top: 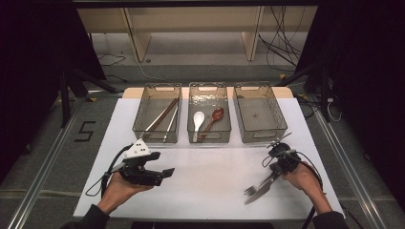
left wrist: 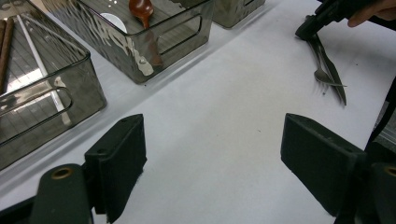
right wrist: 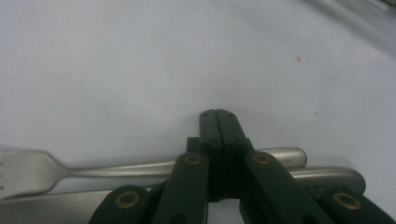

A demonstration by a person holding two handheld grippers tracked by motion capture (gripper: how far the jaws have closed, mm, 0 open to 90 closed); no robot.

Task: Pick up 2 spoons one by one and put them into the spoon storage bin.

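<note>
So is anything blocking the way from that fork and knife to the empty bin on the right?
Nothing visible does. The fork and knife lie by the right hand-held gripper, with bare white table between them and the empty bin.

Fork [right wrist: 28,175] tines cut off, perhaps blurred

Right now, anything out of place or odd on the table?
The fork and knife lie loose on the white table by the shut right gripper, while the right bin sits empty. Chopsticks and spoons are binned.
</note>
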